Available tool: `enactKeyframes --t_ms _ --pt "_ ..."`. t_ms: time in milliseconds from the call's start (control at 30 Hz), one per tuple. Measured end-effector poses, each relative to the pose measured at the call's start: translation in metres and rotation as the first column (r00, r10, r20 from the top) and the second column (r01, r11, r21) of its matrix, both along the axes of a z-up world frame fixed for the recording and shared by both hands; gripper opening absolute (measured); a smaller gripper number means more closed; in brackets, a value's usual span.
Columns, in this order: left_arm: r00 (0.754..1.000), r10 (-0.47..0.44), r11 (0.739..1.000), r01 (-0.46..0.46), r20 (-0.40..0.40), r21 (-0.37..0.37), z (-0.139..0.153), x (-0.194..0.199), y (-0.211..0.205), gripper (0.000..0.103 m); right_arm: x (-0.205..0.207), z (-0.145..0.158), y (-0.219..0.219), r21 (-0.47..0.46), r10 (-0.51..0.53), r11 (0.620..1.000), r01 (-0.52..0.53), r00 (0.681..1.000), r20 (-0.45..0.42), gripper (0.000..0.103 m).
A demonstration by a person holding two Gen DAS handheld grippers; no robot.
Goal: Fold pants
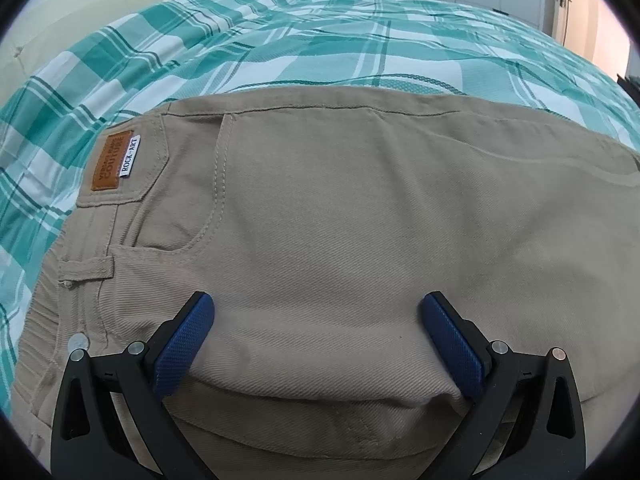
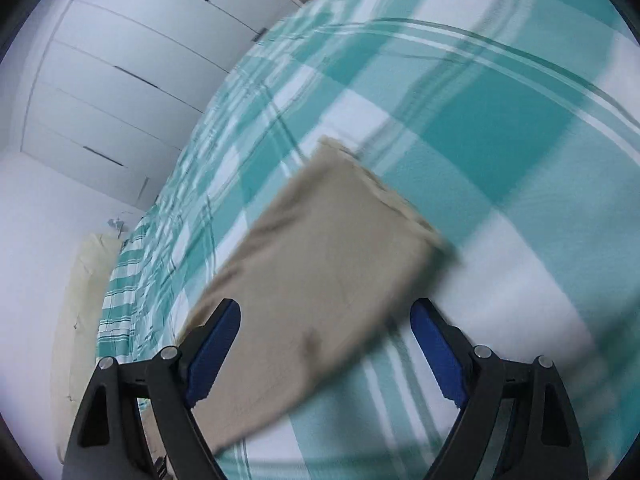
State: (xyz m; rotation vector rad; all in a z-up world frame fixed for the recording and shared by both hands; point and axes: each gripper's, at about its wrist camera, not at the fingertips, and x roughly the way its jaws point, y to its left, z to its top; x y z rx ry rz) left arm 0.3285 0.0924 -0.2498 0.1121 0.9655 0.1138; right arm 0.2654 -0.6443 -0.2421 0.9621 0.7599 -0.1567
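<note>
Seemingly halfway, the pants [image 1: 340,220] lie doubled lengthwise on the bed [image 1: 280,48]; cross-folds remain, left tool [image 1: 316,340] and right tool [image 2: 324,344] both wide.

A teal-and-white plaid bedspread [image 1: 280,48] covers the bed. Beyond its far edge stands a white wardrobe [image 2: 132,60] with dark handle slots. A cream pillow [image 2: 84,288] lies beside the bedspread's end.

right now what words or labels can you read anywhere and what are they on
"COUTURE": brown patch at the waistband of the tan pants; the smaller line above it is too small to read.
"ROCK-ART": white tag beside that patch.
Right wrist view: blurred, no text seen.
</note>
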Motion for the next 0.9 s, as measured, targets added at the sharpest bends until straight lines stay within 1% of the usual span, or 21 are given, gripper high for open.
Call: enactKeyframes --t_ms 100,167,200,233,267,300,367,400,433,467,500,533,567,600,633,667,700,733,800,867,900 --pt "1.0 0.007 1.0 -0.007 -0.009 -0.005 0.001 0.003 0.001 0.103 0.024 -0.01 -0.001 -0.037 -0.038 0.999 0.037 0.999 -0.028 0.085" --pt "1.0 0.009 1.0 -0.009 -0.012 -0.006 0.001 0.003 0.002 0.103 0.029 -0.011 0.003 -0.091 -0.082 0.993 0.076 0.995 -0.059 0.069" --pt "1.0 0.011 1.0 -0.011 -0.014 -0.004 0.002 0.003 0.001 0.103 0.03 -0.009 0.006 -0.119 -0.084 0.99 0.075 0.994 -0.073 0.044" --pt "1.0 0.011 1.0 -0.011 -0.014 -0.002 0.002 0.003 0.001 0.103 0.034 -0.005 0.009 -0.138 -0.052 0.99 0.04 0.995 -0.081 0.009" --pt "1.0 0.01 1.0 -0.01 -0.015 -0.003 0.002 0.003 0.001 0.103 0.033 0.002 0.014 -0.158 -0.016 0.987 0.004 0.997 -0.072 0.005" --pt "1.0 0.011 1.0 -0.011 -0.015 -0.006 0.002 0.003 0.001 0.103 0.031 0.011 0.019 -0.187 0.012 0.982 -0.021 0.999 -0.05 0.004" --pt "1.0 0.011 1.0 -0.011 -0.019 -0.009 0.002 0.003 0.001 0.103 0.027 0.05 0.045 -0.285 0.169 0.946 -0.155 0.985 0.026 0.004" --pt "1.0 0.011 1.0 -0.011 -0.018 -0.008 0.002 0.003 0.001 0.103 0.021 0.07 0.063 -0.334 0.274 0.911 -0.243 0.96 0.05 0.004" --pt "1.0 0.011 1.0 -0.011 -0.018 -0.01 0.002 0.003 0.001 0.103 0.008 0.1 0.096 -0.411 0.43 0.834 -0.369 0.901 0.064 0.004" --pt "1.0 0.011 1.0 -0.011 -0.018 -0.012 0.002 0.003 0.001 0.103 -0.007 0.118 0.119 -0.461 0.528 0.766 -0.448 0.847 0.055 0.004" --pt "1.0 0.012 1.0 -0.012 -0.018 -0.011 0.002 0.003 0.001 0.103 -0.03 0.139 0.151 -0.524 0.648 0.657 -0.542 0.762 0.025 0.005" --pt "1.0 0.011 1.0 -0.012 -0.017 -0.011 0.002 0.002 0.001 0.103 -0.048 0.149 0.171 -0.553 0.71 0.587 -0.591 0.704 0.001 0.004" --pt "1.0 0.012 1.0 -0.012 -0.016 -0.011 0.002 0.003 0.001 0.103 -0.076 0.16 0.195 -0.584 0.782 0.485 -0.651 0.622 -0.043 0.004" --pt "1.0 0.012 1.0 -0.012 -0.016 -0.011 0.002 0.003 0.001 0.103 -0.099 0.165 0.209 -0.598 0.818 0.417 -0.684 0.57 -0.081 0.004" --pt "1.0 0.012 1.0 -0.012 -0.016 -0.011 0.002 0.003 0.001 0.103 -0.126 0.166 0.221 -0.602 0.843 0.352 -0.717 0.522 -0.128 0.004" --pt "1.0 0.012 1.0 -0.012 -0.017 -0.011 0.001 0.003 0.001 0.103 -0.146 0.164 0.222 -0.601 0.845 0.33 -0.728 0.512 -0.155 0.004" --pt "1.0 0.012 1.0 -0.012 -0.018 -0.011 0.002 0.003 0.002 0.103 -0.162 0.156 0.216 -0.598 0.829 0.323 -0.734 0.524 -0.195 0.005" --pt "1.0 0.012 1.0 -0.012 -0.018 -0.013 0.002 0.003 0.002 0.103 -0.167 0.15 0.208 -0.592 0.809 0.332 -0.734 0.544 -0.221 0.007" --pt "0.999 0.011 1.0 -0.012 -0.035 -0.024 0.005 0.003 0.003 0.103 -0.171 0.123 0.179 -0.578 0.711 0.372 -0.726 0.623 -0.325 0.021" --pt "0.996 -0.003 1.0 0.0 -0.086 -0.03 0.014 0.002 0.004 0.102 -0.169 0.091 0.151 -0.603 0.515 0.4 -0.69 0.713 -0.475 0.059" --pt "0.994 -0.009 0.999 0.006 -0.107 -0.032 0.019 0.0 0.004 0.102 -0.169 0.081 0.136 -0.627 0.408 0.416 -0.659 0.751 -0.519 0.077"
